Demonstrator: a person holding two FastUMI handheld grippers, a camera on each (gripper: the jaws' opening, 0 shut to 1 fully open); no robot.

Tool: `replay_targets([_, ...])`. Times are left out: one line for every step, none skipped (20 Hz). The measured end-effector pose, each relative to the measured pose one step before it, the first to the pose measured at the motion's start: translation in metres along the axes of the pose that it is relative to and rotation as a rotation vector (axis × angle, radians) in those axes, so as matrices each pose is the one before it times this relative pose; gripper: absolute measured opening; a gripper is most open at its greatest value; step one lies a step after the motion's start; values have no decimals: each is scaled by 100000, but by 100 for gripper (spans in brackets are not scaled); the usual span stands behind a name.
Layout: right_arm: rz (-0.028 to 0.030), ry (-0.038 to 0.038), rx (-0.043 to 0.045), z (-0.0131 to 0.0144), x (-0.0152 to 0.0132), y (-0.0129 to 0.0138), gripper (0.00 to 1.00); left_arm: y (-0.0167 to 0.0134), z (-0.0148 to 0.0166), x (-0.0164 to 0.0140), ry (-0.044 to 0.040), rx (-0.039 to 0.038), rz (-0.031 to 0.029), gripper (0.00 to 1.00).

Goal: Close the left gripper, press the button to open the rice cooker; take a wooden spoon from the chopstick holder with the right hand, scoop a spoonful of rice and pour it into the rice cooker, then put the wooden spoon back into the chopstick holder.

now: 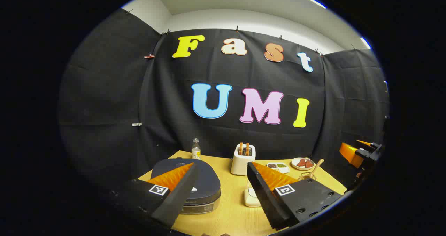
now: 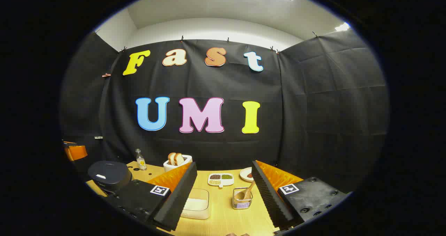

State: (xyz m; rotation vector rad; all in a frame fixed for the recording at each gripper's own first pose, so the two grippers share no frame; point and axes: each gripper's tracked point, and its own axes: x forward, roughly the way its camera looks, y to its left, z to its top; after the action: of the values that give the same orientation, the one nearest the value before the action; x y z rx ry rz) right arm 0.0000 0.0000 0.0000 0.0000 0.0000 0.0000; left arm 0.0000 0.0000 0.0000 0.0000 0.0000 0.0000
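The rice cooker [image 1: 195,183] is a dark, round-cornered pot with its lid down, at the table's left [image 2: 108,175]. My left gripper [image 1: 222,166] stands open above the table, its left finger over the cooker's lid. A wooden spoon [image 2: 245,192] leans in the clear chopstick holder [image 2: 242,198], just ahead of my open right gripper [image 2: 224,166] and nearer its right finger. The spoon [image 1: 313,171] also stands at the right in the left gripper view. A clear box of white rice [image 2: 197,203] lies by the right gripper's left finger. Neither gripper holds anything.
At the back of the wooden table [image 2: 223,222] stand a small bottle [image 2: 140,159], a white toaster [image 2: 177,161] with bread, a divided dish of grains [image 2: 220,179] and a small plate [image 2: 246,174]. Black cloth walls the booth on three sides.
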Motion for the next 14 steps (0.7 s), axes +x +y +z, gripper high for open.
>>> replay_targets([15,645,-112,-270,-69,143,98,-106,-109,-86,-53,618,-680,95])
replay_targets([-128,658,70,-183,-55,175,98,-19,47,-49,-217,557,-541,95])
replay_targets([-255,482,318,-70,-87,107,98,-54,-128,76,-189,415,-406,95])
replay_targets([-334,145,387,62,36,83,98,-43,-25,144,375,199,-308,95])
replay_targets([-397,-226,187,136,25,40,98,-11,-182,-26,336,43,-312,95])
replay_targets([-44,-213,-10,34,7,89,98,18,96,21,56,-108,-199,95])
replay_targets([91,-11,-229,62,89,90,98,-51,-89,91,74,-180,-397,95])
replay_targets([160,42,9,-62,89,106,98,-10,78,51,41,-38,-163,95])
replay_targets([-20,193,171,27,31,59,98,56,-150,61,-29,-69,-157,95])
replay_targets([-60,257,321,-33,68,-40,98,-39,-40,49,132,-251,-377,95])
replay_targets([34,341,393,-28,9,54,98,-119,-263,-8,341,-410,-240,95])
replay_targets([81,299,228,-110,-31,90,98,-3,-81,25,412,-438,31,95])
replay_targets([47,448,-53,-49,-35,32,98,2,-173,-48,339,-420,47,95])
replay_targets([89,473,-108,-148,30,-17,98,4,10,9,289,-291,21,95])
